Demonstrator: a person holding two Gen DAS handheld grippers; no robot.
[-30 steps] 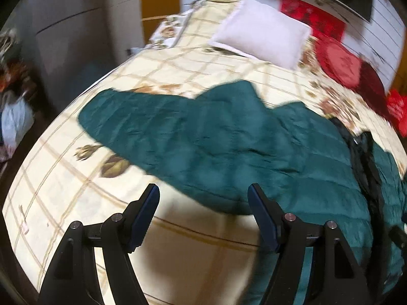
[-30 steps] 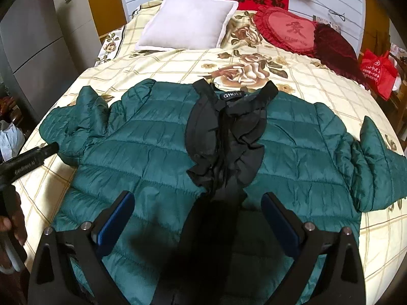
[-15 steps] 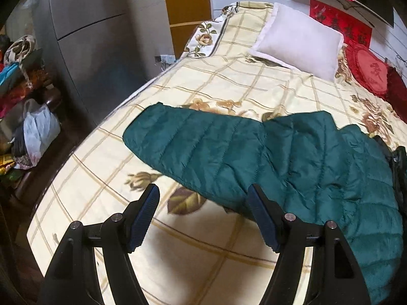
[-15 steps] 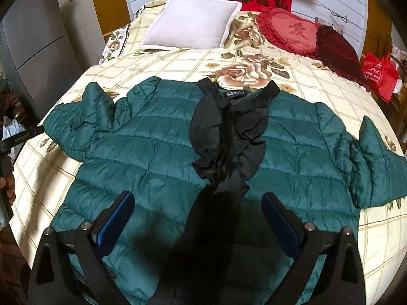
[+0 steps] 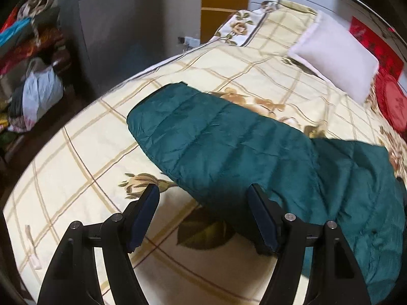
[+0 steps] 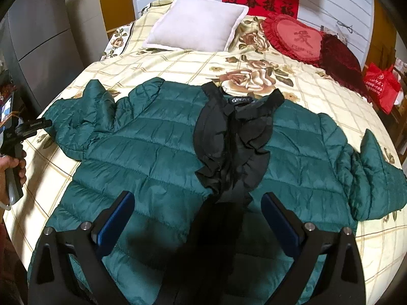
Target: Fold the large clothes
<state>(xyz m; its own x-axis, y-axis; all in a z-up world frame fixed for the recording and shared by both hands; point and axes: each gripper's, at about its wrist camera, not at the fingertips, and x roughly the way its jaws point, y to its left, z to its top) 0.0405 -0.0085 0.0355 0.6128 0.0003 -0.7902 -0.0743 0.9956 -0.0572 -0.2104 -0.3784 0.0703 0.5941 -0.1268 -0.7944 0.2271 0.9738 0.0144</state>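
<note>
A dark green quilted jacket [image 6: 157,152] lies flat on the bed, front up, with a black ruffled collar and placket [image 6: 234,147] down its middle. Its left sleeve [image 5: 208,137] stretches out over the bedspread; its right sleeve [image 6: 371,170] lies bent near the bed's right side. My left gripper [image 5: 203,213] is open and empty, above the bed just short of the left sleeve. It also shows in the right wrist view [image 6: 28,129], held beside that sleeve. My right gripper [image 6: 195,216] is open and empty above the jacket's lower front.
The bed has a cream checked floral bedspread [image 6: 178,63]. A white pillow [image 6: 198,25] and red heart cushions [image 6: 300,38] lie at the head. A grey wardrobe [image 5: 114,25] and piled bags [image 5: 38,89] stand left of the bed. A red bag [image 6: 381,86] sits at right.
My left gripper has drawn back and swung left, so the left sleeve now fills its view. The right gripper has barely moved. The jacket has not moved.
</note>
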